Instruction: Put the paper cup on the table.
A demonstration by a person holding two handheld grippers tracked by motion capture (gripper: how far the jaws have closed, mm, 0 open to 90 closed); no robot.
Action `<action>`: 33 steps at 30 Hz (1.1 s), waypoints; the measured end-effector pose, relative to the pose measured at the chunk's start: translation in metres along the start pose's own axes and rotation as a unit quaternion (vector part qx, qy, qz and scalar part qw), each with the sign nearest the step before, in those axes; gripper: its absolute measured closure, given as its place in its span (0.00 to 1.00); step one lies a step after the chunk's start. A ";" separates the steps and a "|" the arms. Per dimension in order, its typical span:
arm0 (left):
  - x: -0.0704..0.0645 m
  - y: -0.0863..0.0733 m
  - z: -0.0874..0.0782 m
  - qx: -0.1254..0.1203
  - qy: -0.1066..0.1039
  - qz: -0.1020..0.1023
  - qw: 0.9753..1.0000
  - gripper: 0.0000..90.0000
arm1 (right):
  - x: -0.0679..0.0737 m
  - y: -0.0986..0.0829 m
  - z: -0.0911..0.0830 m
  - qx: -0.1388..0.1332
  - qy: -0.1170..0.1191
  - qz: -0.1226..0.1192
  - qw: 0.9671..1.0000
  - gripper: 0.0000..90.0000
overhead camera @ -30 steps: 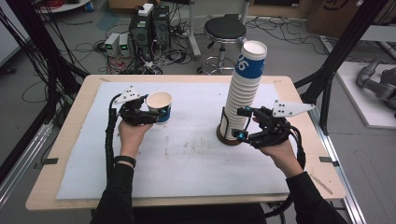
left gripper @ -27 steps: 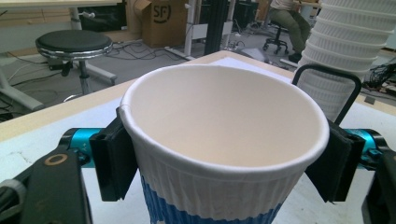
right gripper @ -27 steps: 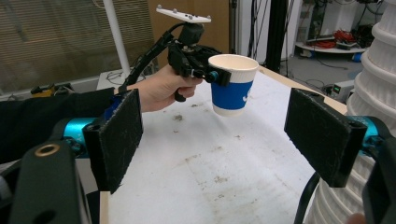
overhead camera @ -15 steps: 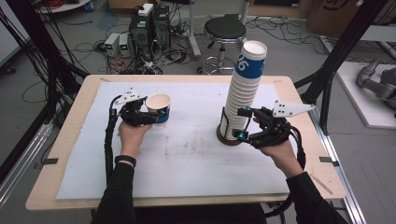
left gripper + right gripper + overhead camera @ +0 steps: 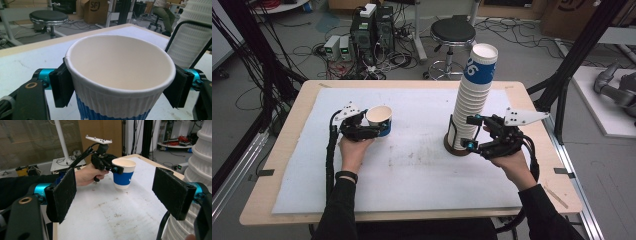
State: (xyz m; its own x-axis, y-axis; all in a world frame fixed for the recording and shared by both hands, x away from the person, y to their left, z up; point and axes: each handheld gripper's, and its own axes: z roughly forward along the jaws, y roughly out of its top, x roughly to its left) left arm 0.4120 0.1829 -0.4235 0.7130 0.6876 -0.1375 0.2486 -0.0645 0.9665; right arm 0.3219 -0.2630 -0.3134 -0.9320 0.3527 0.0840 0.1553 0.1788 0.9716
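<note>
A white paper cup with a blue band (image 5: 379, 120) sits in my left gripper (image 5: 378, 128), whose jaws are shut on its sides just under the rim. In the left gripper view the cup (image 5: 120, 75) stands upright and empty, with a black pad (image 5: 61, 87) pressed on each side. A tall stack of white cups (image 5: 473, 95) rises from a dark wire holder (image 5: 457, 146) at the table's right. My right gripper (image 5: 470, 133) stands open beside the stack's lower part, touching nothing. Between its pads (image 5: 172, 192) I see bare mat and the held cup (image 5: 123, 176) farther off.
A white mat (image 5: 412, 165) covers most of the wooden table (image 5: 302, 100). Behind the far edge are a black stool (image 5: 453, 32) and computer boxes (image 5: 372, 25) on the floor. Black frame posts (image 5: 562, 85) stand at the right corner.
</note>
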 end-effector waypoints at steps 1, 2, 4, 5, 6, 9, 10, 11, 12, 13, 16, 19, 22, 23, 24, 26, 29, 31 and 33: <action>0.001 -0.002 0.000 0.004 0.005 -0.004 1.000 0.25 | 0.000 0.000 0.000 0.000 0.001 0.000 1.000 0.22; 0.002 -0.004 0.001 0.004 0.006 -0.007 1.000 0.25 | 0.000 0.000 0.000 0.000 0.000 0.001 1.000 0.22; 0.003 -0.008 0.001 0.002 0.015 -0.006 1.000 0.25 | 0.000 0.000 0.000 0.000 0.000 0.002 1.000 0.22; 0.004 -0.010 0.001 -0.001 0.016 -0.003 1.000 0.25 | 0.000 0.000 0.000 0.000 0.000 0.002 1.000 0.22; 0.004 -0.010 0.001 -0.001 0.016 -0.003 1.000 0.25 | 0.000 0.000 0.000 0.000 0.000 0.002 1.000 0.22; 0.004 -0.014 0.002 -0.004 0.027 0.005 1.000 0.25 | 0.000 0.000 -0.001 -0.001 0.000 0.002 1.000 0.22; 0.003 -0.014 0.003 -0.004 0.030 0.008 1.000 0.25 | 0.000 0.000 0.000 0.000 0.000 0.001 1.000 0.22; 0.003 -0.015 0.003 -0.005 0.029 0.010 1.000 0.25 | 0.000 0.000 0.000 0.000 0.000 0.001 1.000 0.22; 0.003 -0.015 0.003 -0.006 0.029 0.007 1.000 0.25 | 0.000 0.000 0.000 0.000 0.000 0.000 1.000 0.22; 0.004 -0.016 0.003 -0.005 0.029 0.008 1.000 0.25 | 0.000 0.000 0.000 0.000 0.000 0.001 1.000 0.22; 0.005 -0.017 0.003 -0.002 0.030 0.008 1.000 0.25 | 0.000 0.000 0.000 0.000 0.000 0.000 1.000 0.22; 0.007 -0.020 0.003 0.003 0.030 0.001 1.000 0.24 | 0.000 0.000 0.000 0.000 -0.001 0.000 1.000 0.22; 0.007 -0.020 0.003 0.006 0.029 0.005 1.000 0.23 | 0.000 0.000 0.000 -0.001 0.000 0.000 1.000 0.22; 0.007 -0.020 0.003 0.006 0.029 0.005 1.000 0.23 | 0.000 0.000 0.000 -0.001 0.000 0.000 1.000 0.22; 0.007 -0.020 0.003 0.006 0.029 0.005 1.000 0.22 | 0.000 0.000 0.000 0.000 -0.001 0.000 1.000 0.22; 0.008 -0.020 0.003 0.009 0.028 0.002 1.000 0.21 | 0.000 0.000 0.000 -0.001 -0.001 0.000 1.000 0.22; 0.008 -0.020 0.002 0.011 0.030 -0.001 0.999 0.19 | 0.000 0.000 0.000 -0.001 -0.001 0.000 1.000 0.22; 0.008 -0.021 0.002 0.016 0.028 -0.005 0.999 0.18 | 0.000 0.000 -0.001 -0.003 -0.002 0.000 1.000 0.22; 0.007 -0.021 0.003 0.027 0.028 -0.004 0.999 0.17 | 0.000 0.000 0.000 -0.002 -0.001 0.000 1.000 0.22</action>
State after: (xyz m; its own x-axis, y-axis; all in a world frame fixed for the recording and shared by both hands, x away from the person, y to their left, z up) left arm 0.4137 0.1871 -0.4457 0.6738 0.7270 -0.1320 0.2912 -0.0971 0.9517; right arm 0.3221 -0.2635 -0.3136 -0.9314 0.3545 0.0829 0.1534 0.1756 0.9724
